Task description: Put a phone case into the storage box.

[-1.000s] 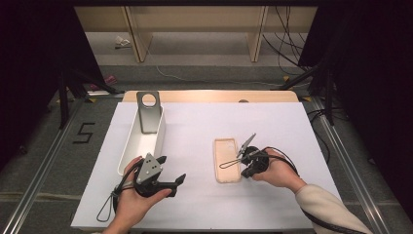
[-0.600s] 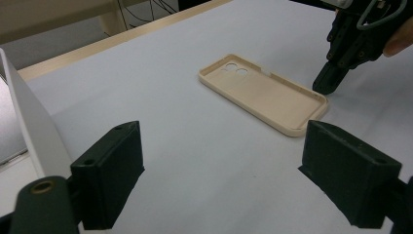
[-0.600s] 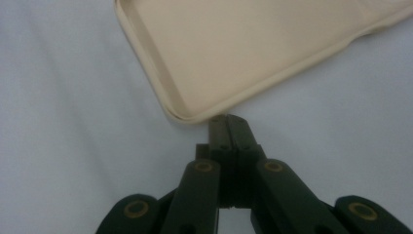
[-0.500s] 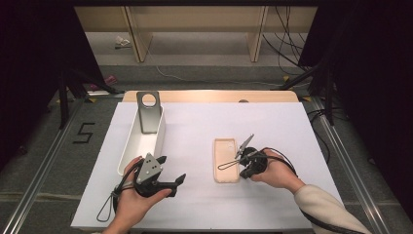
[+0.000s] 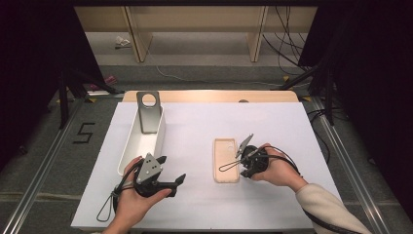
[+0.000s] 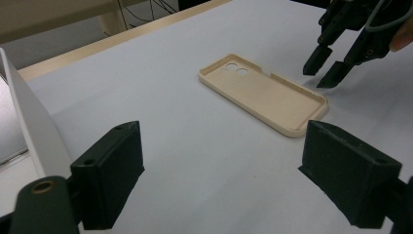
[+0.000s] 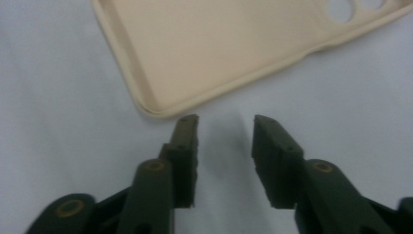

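Beige plastic phone case, lying open side up on the white table cover, taken as landmark. Right gripper rests just beside the case's long right edge, jaws parted by a narrow gap and holding nothing; in the right gripper view its tips stand at the case's rim, one apparently touching a rounded corner. Compared with the frames a second earlier, this gripper shows almost no shift, which suggests a settled pre-grasp pause: the case is not yet gripped. Left gripper, well left of the case, has jaws spread wide and empty. A white oblong bin stands farther left, with a grey metal bracket at its far end.
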`<move>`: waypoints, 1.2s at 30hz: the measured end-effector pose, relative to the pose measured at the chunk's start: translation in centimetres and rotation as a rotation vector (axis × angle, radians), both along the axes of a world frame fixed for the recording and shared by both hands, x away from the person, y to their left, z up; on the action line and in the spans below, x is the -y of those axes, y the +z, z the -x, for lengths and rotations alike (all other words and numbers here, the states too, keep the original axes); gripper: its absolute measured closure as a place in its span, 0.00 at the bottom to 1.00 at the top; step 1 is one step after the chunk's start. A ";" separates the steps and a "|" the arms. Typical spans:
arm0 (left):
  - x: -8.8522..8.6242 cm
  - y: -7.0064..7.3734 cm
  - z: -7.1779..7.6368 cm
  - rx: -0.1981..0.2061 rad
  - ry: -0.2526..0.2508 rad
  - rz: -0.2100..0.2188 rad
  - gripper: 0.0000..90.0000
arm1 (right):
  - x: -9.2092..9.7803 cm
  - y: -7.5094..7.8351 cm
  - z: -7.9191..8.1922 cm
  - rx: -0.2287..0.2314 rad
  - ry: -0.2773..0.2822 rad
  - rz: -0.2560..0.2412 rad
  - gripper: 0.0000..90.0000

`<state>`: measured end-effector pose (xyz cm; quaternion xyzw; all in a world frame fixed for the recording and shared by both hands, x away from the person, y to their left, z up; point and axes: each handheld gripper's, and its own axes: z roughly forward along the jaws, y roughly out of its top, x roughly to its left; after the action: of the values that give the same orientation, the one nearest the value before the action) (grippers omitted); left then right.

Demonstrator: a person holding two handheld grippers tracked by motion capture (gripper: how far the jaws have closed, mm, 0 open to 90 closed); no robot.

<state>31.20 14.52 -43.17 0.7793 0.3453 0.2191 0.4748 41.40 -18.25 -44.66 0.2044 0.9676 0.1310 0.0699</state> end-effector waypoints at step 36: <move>0.0 -0.1 -0.1 -0.003 0.001 0.001 0.16 | -2.9 1.1 1.4 0.046 0.180 -0.007 0.29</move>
<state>31.34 14.49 -43.26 0.7791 0.3465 0.2182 0.4746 40.02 -15.30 -43.56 0.1140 0.9797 0.1448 0.0792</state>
